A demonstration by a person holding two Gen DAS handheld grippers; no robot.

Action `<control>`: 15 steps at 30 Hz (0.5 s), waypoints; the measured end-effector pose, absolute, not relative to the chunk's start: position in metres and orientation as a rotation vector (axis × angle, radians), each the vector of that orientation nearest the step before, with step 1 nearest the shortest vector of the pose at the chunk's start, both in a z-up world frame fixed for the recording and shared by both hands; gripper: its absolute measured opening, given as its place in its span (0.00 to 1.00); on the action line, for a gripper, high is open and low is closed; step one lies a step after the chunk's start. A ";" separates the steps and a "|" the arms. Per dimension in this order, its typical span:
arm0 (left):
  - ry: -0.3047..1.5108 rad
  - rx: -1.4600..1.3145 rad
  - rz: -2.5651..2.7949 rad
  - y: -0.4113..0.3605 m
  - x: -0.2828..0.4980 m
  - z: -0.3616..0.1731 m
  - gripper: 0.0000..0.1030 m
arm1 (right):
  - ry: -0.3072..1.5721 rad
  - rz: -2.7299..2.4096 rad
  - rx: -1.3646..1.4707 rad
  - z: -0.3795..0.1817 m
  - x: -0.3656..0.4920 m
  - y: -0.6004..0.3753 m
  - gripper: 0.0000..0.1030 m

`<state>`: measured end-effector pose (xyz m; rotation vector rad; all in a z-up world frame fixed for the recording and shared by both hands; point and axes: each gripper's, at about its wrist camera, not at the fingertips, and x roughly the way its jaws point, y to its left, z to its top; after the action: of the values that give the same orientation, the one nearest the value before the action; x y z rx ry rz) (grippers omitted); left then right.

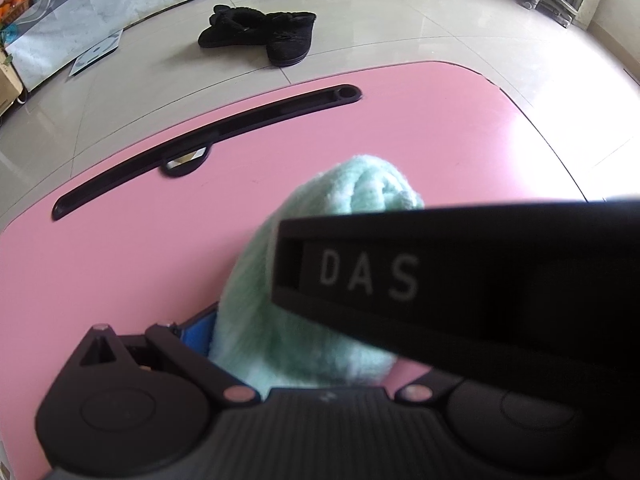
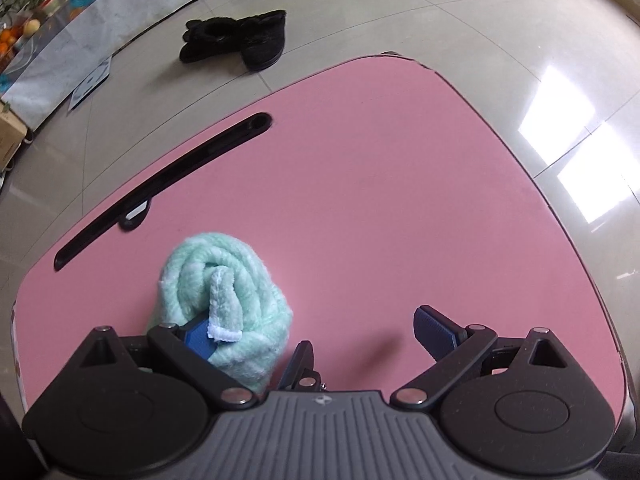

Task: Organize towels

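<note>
A: Slippers [image 1: 260, 38], black, lie on the tiled floor [image 1: 400, 20] beyond the pink worktop [image 1: 120, 260] in the left wrist view. Nearer, a long black slot [image 1: 200, 148] runs across the worktop, and the mint towel [image 1: 280, 300], rolled into a bundle, lies right in front of the camera.

B: What does the left claw [image 1: 320, 320] have?

A: Only its left blue pad [image 1: 198, 334] shows, touching the towel's side. A black bar lettered "DAS" [image 1: 460, 300] covers the right half of the view, so the other finger is hidden. I cannot tell whether that claw is closed on the towel.

B: The right wrist view fills some of that in. From left to right: the fruit and plants on a side table [image 2: 24, 36], the slippers [image 2: 236, 40], the slot [image 2: 160, 192], then the towel [image 2: 224, 292] on the left part of the worktop [image 2: 400, 200], with its spiral end and a loose white-edged flap plain to see.

A: And the right claw [image 2: 316, 336]?

B: It stands wide apart. Its left pad [image 2: 198, 340] lies against the towel's near side, while its right pad [image 2: 436, 332] stands over bare worktop, well clear of the cloth, so nothing is gripped. A dark finger [image 2: 298, 364] shows just right of the towel, close to it.

A: My view never shows the bright window patches on the floor [image 2: 560, 140] at the right.
</note>
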<state>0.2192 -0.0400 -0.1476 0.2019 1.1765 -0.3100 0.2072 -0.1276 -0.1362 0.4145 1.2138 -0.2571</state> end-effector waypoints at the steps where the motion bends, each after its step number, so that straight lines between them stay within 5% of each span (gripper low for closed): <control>1: 1.176 0.204 -0.313 -0.042 0.220 -0.148 1.00 | 1.212 -0.263 0.419 -0.136 0.208 -0.130 0.95; 15: 1.156 0.234 -0.365 -0.068 0.232 -0.149 1.00 | 1.196 -0.340 0.472 -0.138 0.212 -0.156 0.95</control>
<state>0.2322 -0.0682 -0.1490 0.2336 1.1557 -0.3647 0.2117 -0.1562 -0.1380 0.4716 1.1962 -0.3403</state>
